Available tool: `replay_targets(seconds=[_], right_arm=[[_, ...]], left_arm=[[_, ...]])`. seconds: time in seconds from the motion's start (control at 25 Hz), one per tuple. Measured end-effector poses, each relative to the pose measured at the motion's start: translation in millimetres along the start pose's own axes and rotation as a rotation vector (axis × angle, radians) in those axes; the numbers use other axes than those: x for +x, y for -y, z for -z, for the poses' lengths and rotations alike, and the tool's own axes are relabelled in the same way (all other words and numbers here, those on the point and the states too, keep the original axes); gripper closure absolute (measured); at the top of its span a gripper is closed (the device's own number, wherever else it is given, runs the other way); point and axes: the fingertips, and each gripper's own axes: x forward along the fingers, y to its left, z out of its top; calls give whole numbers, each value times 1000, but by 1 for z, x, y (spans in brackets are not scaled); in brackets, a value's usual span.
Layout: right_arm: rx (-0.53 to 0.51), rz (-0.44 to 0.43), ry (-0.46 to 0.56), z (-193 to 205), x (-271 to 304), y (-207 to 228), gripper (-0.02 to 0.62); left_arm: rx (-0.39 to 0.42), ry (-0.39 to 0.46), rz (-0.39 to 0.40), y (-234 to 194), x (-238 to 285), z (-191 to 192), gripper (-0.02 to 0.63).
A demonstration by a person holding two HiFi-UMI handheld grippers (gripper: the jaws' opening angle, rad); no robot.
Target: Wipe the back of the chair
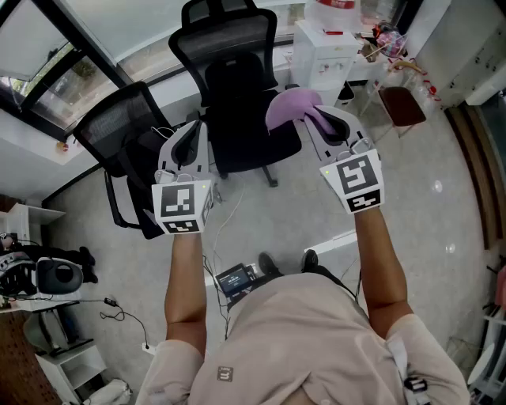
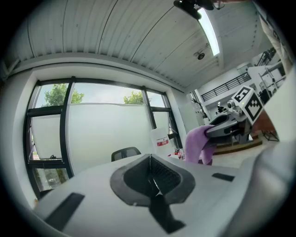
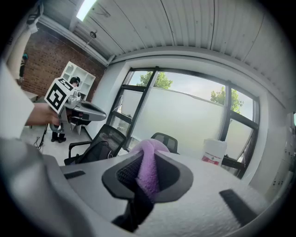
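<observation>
Two closed: left tongs [image 2: 151,181] empty, right tongs [image 3: 147,181] pinching cloth [image 3: 149,163].

Two office chairs [image 1: 236,95] [image 1: 118,130], two grippers [image 1: 190,133] [image 1: 320,120], one purple cloth [image 1: 286,107] and one water dispenser [image 1: 324,54] are counted now.

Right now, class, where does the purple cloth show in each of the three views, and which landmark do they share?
Head view: purple cloth at upper centre-right, pinched in the right tongs.
Left gripper view: right of centre, hanging from those tongs.
Right gripper view: centre, gripped between the tongs.
Shared landmark: the water bottle.
</observation>
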Motion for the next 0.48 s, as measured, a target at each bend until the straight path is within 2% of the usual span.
replay_targets(seconds=[0.48], right_arm=[[8, 16, -12, -3, 14, -10, 552]], left_arm=[[-2, 0, 12, -18, 2, 9, 597]])
